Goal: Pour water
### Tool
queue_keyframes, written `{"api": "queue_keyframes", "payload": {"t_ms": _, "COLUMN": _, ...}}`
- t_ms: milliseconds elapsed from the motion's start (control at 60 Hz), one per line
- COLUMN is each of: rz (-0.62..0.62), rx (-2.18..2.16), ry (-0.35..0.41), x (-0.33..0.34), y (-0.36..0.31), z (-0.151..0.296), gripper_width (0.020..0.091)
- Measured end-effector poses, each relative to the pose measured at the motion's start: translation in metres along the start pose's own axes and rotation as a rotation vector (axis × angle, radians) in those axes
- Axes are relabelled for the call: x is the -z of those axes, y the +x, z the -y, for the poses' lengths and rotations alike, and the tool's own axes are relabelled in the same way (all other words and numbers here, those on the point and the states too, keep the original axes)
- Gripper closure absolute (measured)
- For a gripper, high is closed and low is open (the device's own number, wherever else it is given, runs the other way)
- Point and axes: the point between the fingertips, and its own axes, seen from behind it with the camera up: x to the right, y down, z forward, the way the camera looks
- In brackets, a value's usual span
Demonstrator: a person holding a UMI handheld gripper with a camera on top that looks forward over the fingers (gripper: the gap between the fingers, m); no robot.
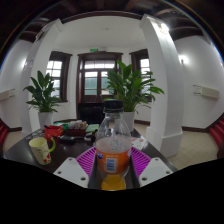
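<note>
Table (20, 150), dark and glossy, carries the things of this scene, and I go over them from the left side to the right. Farthest to the left, behind the table, a green plant (42, 92) stands in front of a window. Nearer on the table there is a light mug (41, 149) with its handle toward the camera, well to the left of the fingers. Behind it lies something red (62, 130), perhaps a box or a tray; the view is too small there for me to say which.

In the middle stands the bottle (114, 146), upright, with a dark cap and orange-coloured liquid in its lower part. It is between the two fingers of the gripper (114, 166). The purple pads (87, 157) appear to press on both its sides, so the gripper looks closed on the bottle. I cannot see whether the bottle's bottom touches the table or is already raised.

To the right, a second plant (133, 88) stands behind the bottle.

In my judgement the step in hand is the grasping and carrying of the bottle. The next move calls for bringing it left over the mug and tilting it slowly. The cap seems to be on, which would block pouring.
</note>
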Motion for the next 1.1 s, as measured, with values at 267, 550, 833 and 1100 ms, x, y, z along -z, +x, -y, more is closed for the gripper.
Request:
{"api": "queue_keyframes", "payload": {"t_ms": 267, "rz": 0.011, "rx": 0.024, "ry": -0.003, "x": 0.001, "y": -0.002, "z": -0.001, "gripper_width": 0.0789}}
{"api": "queue_keyframes", "payload": {"t_ms": 550, "rz": 0.052, "rx": 0.336, "ry": -0.021, "x": -0.011, "y": -0.047, "z": 0.010, "gripper_width": 0.0790}}
{"api": "queue_keyframes", "payload": {"t_ms": 833, "rz": 0.060, "rx": 1.131, "ry": 0.002, "x": -0.054, "y": -0.129, "z": 0.035, "gripper_width": 0.0789}}
{"api": "queue_keyframes", "payload": {"t_ms": 1100, "rz": 0.074, "rx": 1.727, "ry": 0.095, "x": -0.079, "y": -0.179, "z": 0.037, "gripper_width": 0.0786}}
